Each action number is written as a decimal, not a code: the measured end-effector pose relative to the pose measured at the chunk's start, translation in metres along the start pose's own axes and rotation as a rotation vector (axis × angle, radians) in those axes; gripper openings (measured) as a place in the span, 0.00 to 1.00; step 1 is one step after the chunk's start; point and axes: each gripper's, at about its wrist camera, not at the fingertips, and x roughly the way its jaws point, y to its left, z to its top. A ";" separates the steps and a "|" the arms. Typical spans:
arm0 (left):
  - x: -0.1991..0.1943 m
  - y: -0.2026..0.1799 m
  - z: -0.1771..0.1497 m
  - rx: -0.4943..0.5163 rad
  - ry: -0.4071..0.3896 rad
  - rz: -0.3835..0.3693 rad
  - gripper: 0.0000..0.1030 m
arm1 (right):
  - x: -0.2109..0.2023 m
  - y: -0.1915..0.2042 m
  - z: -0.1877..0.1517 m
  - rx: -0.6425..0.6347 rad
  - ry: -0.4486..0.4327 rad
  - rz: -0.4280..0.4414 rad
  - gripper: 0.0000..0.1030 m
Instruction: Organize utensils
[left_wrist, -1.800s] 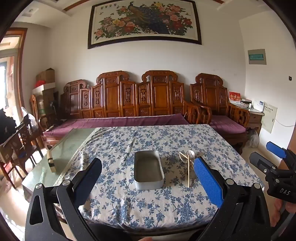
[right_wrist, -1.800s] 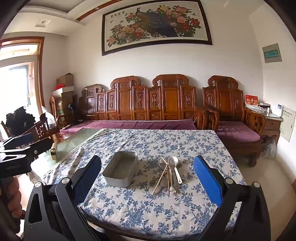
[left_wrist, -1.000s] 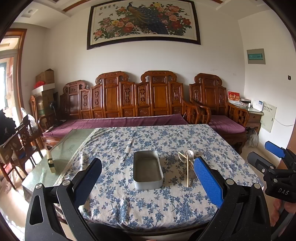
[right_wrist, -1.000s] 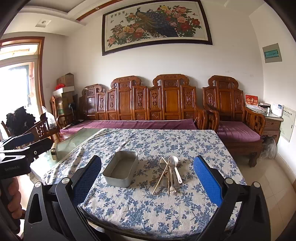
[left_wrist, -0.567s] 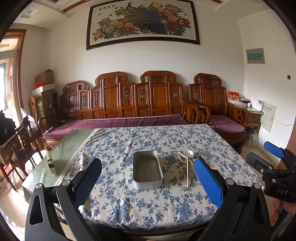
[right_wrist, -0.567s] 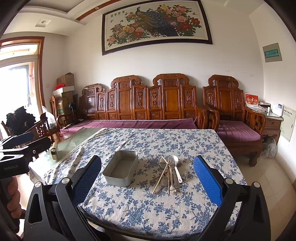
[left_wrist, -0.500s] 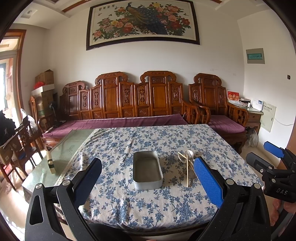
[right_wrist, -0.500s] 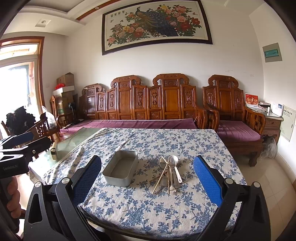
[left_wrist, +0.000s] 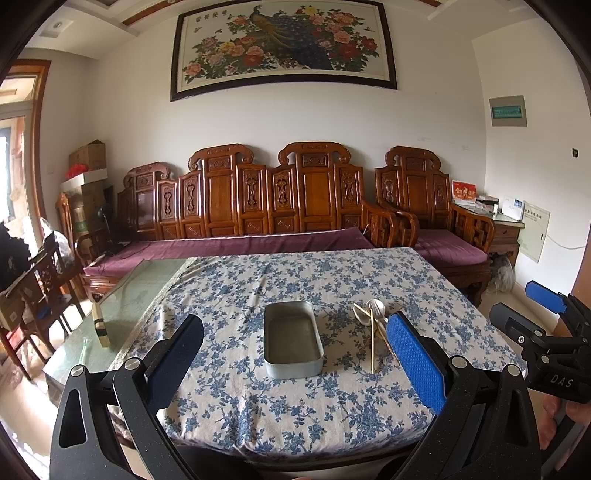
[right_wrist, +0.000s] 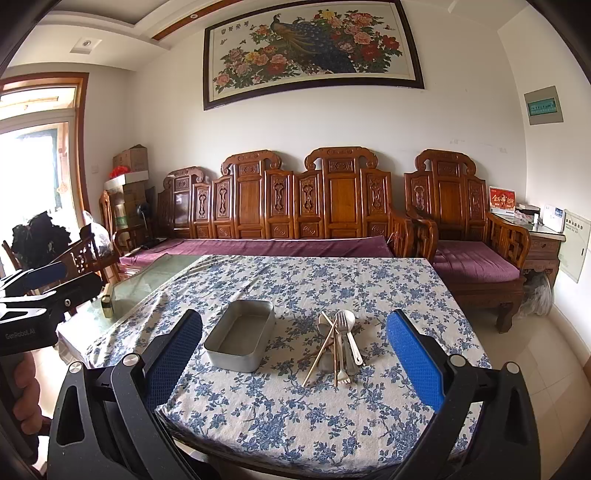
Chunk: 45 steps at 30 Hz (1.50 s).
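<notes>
Left gripper (left_wrist: 295, 354): spread wide, nothing between the pads, held off the near table edge
Right gripper (right_wrist: 295, 354): spread wide too, holding nothing
Tin (right_wrist: 242, 334): empty, mid-cloth
Utensils (right_wrist: 338, 339): loose pile of chopsticks, fork and spoons just right of the tin, apart from it
Cloth (right_wrist: 295, 406): blue floral, covering the table

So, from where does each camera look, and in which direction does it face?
Left wrist view: sits on the left tongs, faces the metal tray on the table; the right tongs and a hand show at the right edge.
Right wrist view: sits on the right tongs, faces the utensil pile; the left tongs show at the left edge.
Shared: tray, pile, floral tablecloth, wooden sofa.
</notes>
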 end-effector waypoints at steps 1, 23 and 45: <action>0.000 0.001 0.000 0.000 0.000 0.000 0.94 | 0.000 0.000 0.000 0.000 0.000 0.000 0.98; -0.003 -0.006 0.003 0.000 -0.003 0.000 0.94 | 0.001 0.000 -0.002 0.000 -0.002 0.002 0.98; 0.038 -0.003 -0.012 0.010 0.081 -0.025 0.94 | 0.029 -0.008 -0.014 0.007 0.054 0.014 0.98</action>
